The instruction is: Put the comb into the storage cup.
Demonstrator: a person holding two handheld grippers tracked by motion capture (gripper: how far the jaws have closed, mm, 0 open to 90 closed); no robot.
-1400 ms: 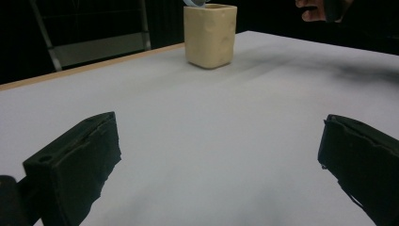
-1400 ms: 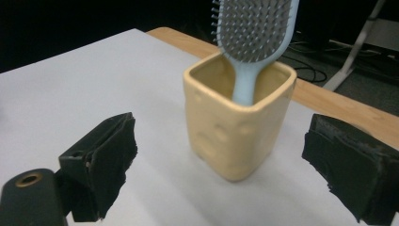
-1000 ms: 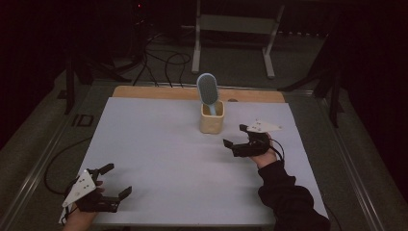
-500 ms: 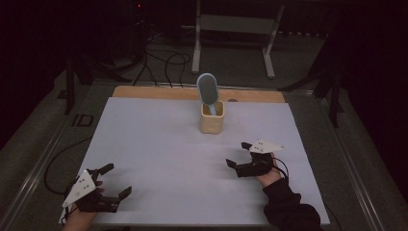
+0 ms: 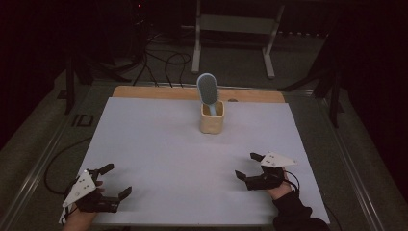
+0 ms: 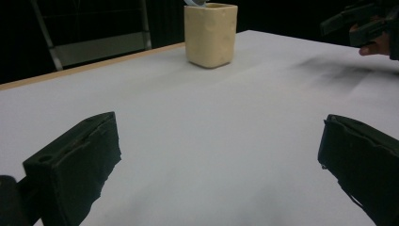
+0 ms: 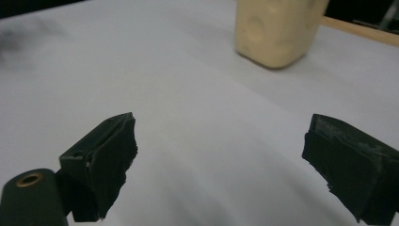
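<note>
A cream cup (image 5: 211, 117) stood upright near the far-middle of the white table (image 5: 159, 144), w/ a grey-blue hairbrush (image 5: 207, 90) standing in it, head up and sticking out above the rim. The left gripper (image 5: 114, 180) sat at the near-left corner, jaws spread wide, nothing between them. The right gripper (image 5: 248, 166) sat at the near-right, jaws also wide and empty, both well apart from the cup.

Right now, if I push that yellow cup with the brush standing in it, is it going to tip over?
Probably it could tip. The brush stands tall above the cup, so the load looks top-heavy. The cup's base looks squarish and flat on the table, so a low push would more likely slide it. Both look light and rigid.
</note>
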